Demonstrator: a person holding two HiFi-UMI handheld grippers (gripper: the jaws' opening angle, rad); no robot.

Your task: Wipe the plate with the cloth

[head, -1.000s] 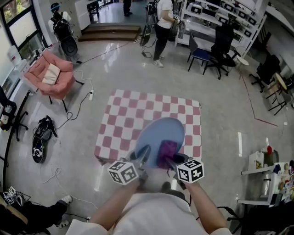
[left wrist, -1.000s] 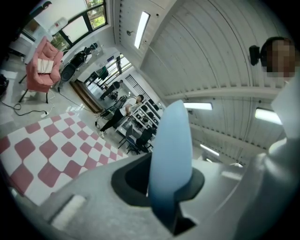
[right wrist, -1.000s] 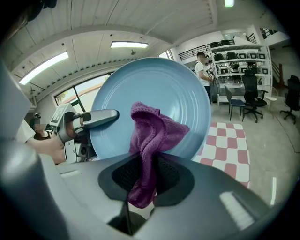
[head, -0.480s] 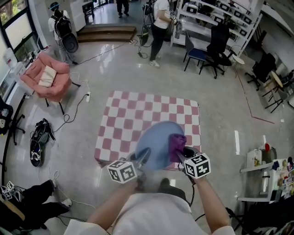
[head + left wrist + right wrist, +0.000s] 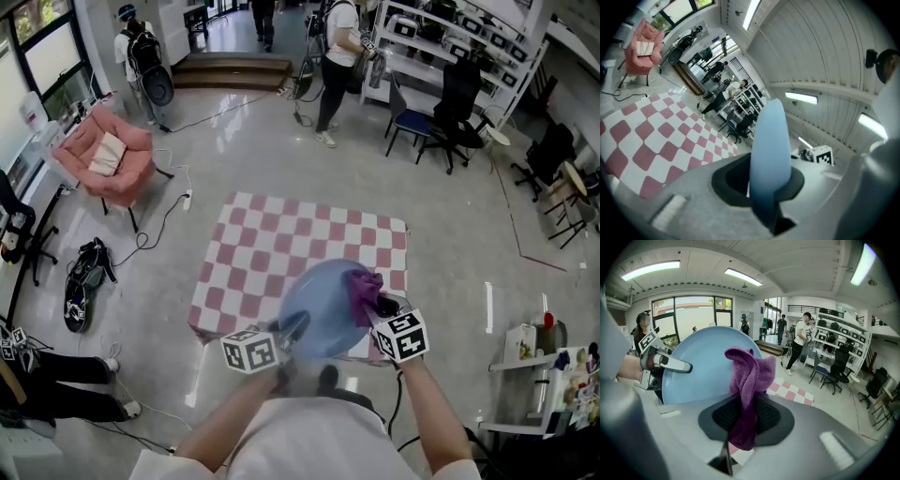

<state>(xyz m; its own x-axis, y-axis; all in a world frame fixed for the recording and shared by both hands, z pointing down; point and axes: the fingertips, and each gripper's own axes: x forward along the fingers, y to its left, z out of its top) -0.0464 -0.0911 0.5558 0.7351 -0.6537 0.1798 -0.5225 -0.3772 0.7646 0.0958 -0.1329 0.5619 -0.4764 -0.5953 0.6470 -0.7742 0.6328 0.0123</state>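
Tabletop (image 5: 272, 234): red-and-white checks, lying under the plate.
Plate (image 5: 314, 305): blue, held up and tilted over the tabletop's near edge; the left gripper view shows it edge-on.
Left gripper (image 5: 292, 328): jaws clamped on the plate's near rim.
Right gripper (image 5: 382, 306): jaws closed on the cloth, at the plate's right side.
Cloth (image 5: 364, 284): purple, bunched, its free end against the plate's right part.

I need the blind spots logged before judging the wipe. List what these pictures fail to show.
- Head view: plate too small to show dirt; cloth covers its right edge.
- Left gripper view: plate edge-on, both faces unseen.
- Right gripper view: cloth hides part of the plate; contact unclear.
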